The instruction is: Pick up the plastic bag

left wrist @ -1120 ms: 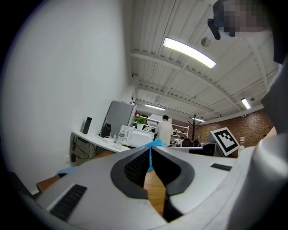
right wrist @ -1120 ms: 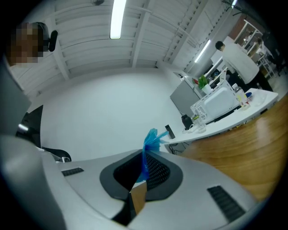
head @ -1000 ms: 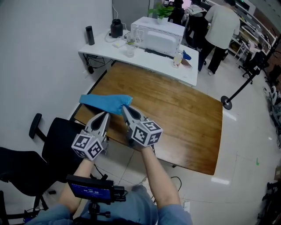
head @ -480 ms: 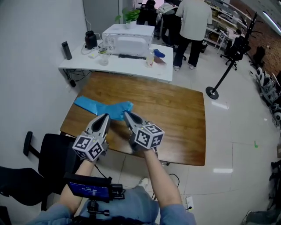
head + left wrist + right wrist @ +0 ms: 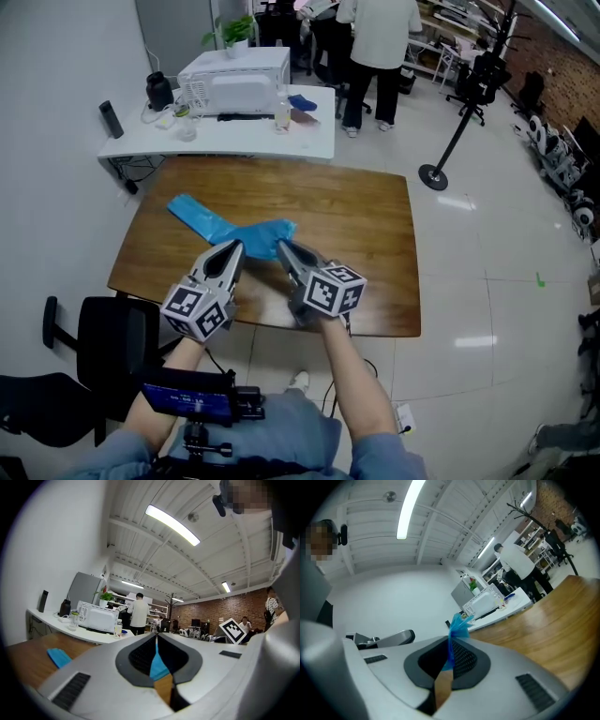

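While I am holding both over the wooden table (image 5: 361, 211), right gripper (image 5: 284, 247) pinching the blue plastic bag (image 5: 246, 232) at its bunched end, left gripper (image 5: 234, 247) pinching it alongside, far end lying flat on the wood.

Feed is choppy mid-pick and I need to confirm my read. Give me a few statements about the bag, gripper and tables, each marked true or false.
1. The right gripper is shut on the plastic bag. True.
2. The plastic bag is red. False: it is blue.
3. A microwave stands on the white table. True.
4. The plastic bag is on the white table. False: it is over the wooden table.
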### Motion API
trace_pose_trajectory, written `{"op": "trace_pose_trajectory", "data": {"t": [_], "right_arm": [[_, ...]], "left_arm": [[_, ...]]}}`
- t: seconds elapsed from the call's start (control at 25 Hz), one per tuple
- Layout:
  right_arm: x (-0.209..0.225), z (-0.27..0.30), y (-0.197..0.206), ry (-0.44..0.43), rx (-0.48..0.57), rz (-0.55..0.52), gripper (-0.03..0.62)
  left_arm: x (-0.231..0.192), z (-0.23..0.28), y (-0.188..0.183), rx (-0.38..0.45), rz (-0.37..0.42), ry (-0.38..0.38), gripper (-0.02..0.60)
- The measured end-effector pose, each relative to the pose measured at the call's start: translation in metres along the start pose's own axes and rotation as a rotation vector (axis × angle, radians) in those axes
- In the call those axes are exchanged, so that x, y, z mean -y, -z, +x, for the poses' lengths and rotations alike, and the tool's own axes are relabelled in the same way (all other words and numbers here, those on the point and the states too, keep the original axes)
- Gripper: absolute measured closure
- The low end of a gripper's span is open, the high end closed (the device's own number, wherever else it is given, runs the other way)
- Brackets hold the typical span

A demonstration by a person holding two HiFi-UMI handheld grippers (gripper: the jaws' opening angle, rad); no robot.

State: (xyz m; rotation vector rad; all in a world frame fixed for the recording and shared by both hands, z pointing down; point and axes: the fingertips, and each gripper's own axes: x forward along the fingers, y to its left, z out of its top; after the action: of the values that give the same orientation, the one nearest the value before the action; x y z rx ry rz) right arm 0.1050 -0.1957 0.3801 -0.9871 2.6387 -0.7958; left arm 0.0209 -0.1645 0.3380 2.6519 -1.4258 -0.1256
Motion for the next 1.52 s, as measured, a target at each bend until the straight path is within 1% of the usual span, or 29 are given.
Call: {"op": "trace_pose_trajectory", "data": {"t": [0.16,0.28,0.44,0.64,0.76,0.96,1.08,1.2,1.28,1.4,1.52], "right_arm": [[0.033,-0.027,0.003,0.055,-0.024,0.019,0.593],[0.058,-0.047,0.005,0.105,-0.050,0.004,0.593],[0.088,-0.069,0.007,0.170,-0.079,-0.005,0.593],[0.124,-0.091,0.014,0.272,-0.149,-0.071,0.593],[0.142,-0.100,0.022,0.313,-0.192,-0.089,0.594],[0.172,-0.117,0.025,0.391,-0.240,-0.144,0.592],[0.186,-0.123,0.029,0.444,-0.270,-0.189,0.560],[0.196,-0.127,0.031,0.481,-0.289,-0.223,0.560],[0.200,-0.129,0.032,0.498,-0.301,-0.241,0.560],[0.203,-0.130,0.033,0.512,-0.328,-0.298,0.560],[0.208,-0.135,0.032,0.520,-0.329,-0.314,0.560]], "left_arm": [[0.021,0.019,0.012,-0.022,0.006,0.043,0.563],[0.037,0.035,0.021,-0.043,0.017,0.078,0.563],[0.054,0.054,0.033,-0.076,0.025,0.105,0.563],[0.075,0.081,0.051,-0.097,0.012,0.144,0.563],[0.086,0.093,0.063,-0.113,0.003,0.157,0.563],[0.103,0.116,0.081,-0.136,0.013,0.185,0.563],[0.106,0.124,0.091,-0.156,0.008,0.190,0.563],[0.107,0.132,0.100,-0.171,-0.001,0.196,0.563],[0.108,0.135,0.104,-0.181,-0.010,0.201,0.563],[0.110,0.140,0.108,-0.191,-0.015,0.207,0.563],[0.116,0.147,0.112,-0.196,-0.011,0.216,0.563]]}}
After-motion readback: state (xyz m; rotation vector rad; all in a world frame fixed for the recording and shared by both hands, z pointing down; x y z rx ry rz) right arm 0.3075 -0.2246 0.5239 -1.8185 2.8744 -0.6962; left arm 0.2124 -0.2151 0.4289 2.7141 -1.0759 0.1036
